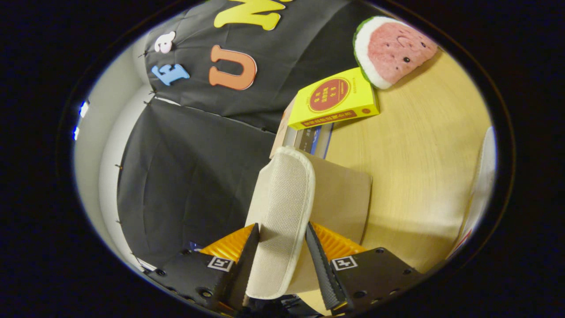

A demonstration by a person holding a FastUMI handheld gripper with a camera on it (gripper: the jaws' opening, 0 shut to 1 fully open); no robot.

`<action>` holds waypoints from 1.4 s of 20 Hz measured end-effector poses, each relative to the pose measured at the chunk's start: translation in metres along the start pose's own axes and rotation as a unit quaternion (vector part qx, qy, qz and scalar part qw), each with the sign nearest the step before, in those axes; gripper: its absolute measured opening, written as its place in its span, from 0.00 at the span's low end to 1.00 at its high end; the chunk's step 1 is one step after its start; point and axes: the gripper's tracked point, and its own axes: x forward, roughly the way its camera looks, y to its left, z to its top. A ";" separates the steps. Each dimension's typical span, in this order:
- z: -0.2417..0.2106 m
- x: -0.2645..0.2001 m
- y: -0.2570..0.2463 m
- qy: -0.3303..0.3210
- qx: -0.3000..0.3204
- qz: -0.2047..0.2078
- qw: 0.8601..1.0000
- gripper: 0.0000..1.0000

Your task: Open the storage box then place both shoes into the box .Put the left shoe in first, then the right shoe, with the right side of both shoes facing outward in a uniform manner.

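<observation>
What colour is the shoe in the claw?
Cream-white shoe, held between both fingers of the claw; gripper view shows it best.

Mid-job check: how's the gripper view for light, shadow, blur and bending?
Gripper view: even warm light, no strong glare; the slipper between the gripper fingers is sharp, its weave readable; it throws a soft shadow onto the table; the fisheye curves the table edge and tilts the scene; the book and watermelon toy stay clear.

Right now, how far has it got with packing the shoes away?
In hand: the gripper is shut on a cream fabric slipper, carried tilted above the light wooden table. Already done: that shoe is picked up. Left: setting it in the storage box, then the other shoe. Which shoe this is, I cannot tell.
</observation>
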 end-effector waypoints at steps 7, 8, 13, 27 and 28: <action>0.007 -0.020 0.001 -0.009 0.002 -0.027 1.000 0.19; 0.013 -0.025 0.009 -0.019 0.009 -0.022 1.000 0.13; 0.016 -0.034 0.055 -0.032 -0.020 -0.014 0.999 0.05; 0.020 0.012 0.216 -0.065 -0.066 0.096 0.991 0.07; 0.018 0.018 0.228 -0.066 -0.066 0.106 0.990 0.07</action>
